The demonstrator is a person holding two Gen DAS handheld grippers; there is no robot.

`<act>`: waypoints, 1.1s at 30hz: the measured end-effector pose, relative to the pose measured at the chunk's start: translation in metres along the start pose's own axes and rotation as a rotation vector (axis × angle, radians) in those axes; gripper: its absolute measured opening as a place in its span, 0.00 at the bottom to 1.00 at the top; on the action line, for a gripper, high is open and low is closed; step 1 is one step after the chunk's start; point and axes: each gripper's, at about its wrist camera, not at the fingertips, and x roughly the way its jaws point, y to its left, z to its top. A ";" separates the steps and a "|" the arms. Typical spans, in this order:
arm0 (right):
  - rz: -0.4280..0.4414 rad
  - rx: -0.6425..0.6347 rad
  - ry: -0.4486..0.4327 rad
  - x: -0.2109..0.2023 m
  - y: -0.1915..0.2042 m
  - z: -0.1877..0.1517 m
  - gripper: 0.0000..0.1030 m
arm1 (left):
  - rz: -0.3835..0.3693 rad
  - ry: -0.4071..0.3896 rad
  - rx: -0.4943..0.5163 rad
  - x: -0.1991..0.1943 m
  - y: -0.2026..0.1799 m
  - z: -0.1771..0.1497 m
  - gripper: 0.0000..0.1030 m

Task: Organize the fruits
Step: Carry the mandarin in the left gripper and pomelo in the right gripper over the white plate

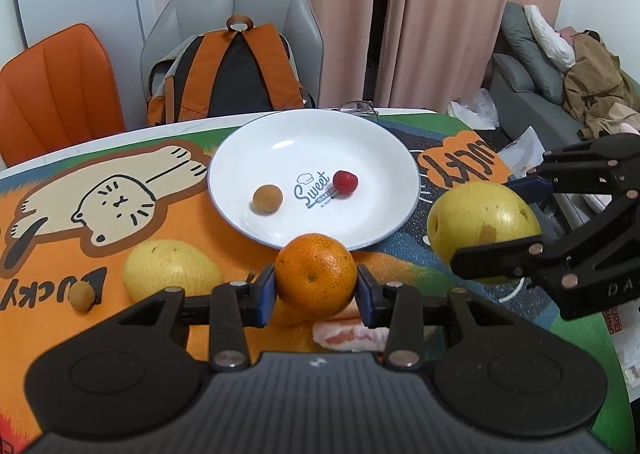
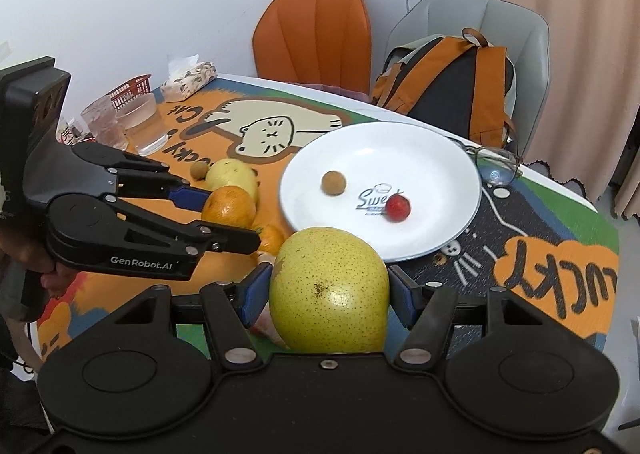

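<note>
Orange rind, dimpled and firm: orange sitting low centre of frame, clamped across its middle by left gripper; likely light, slightly yielding. Yellow-green pear, probably heavier and smoother, pinched by right gripper at its widest. Both hovering just short of white plate. Only showing in right wrist view: glasses, tissue pack, upper left.

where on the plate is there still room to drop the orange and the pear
The white plate is mostly bare: the far half beyond the strawberry and the small brown fruit, and the near rim strip in front of them. It is crowded left of the plate, where the yellow fruit lies on the mat.
</note>
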 end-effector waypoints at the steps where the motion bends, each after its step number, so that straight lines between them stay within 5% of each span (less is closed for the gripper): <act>1: 0.000 0.000 0.001 0.001 -0.003 0.002 0.59 | 0.000 0.001 -0.002 0.002 0.000 0.002 0.38; 33: 0.036 -0.018 0.016 0.075 -0.070 0.061 0.59 | -0.011 0.052 -0.022 0.074 -0.004 0.043 0.38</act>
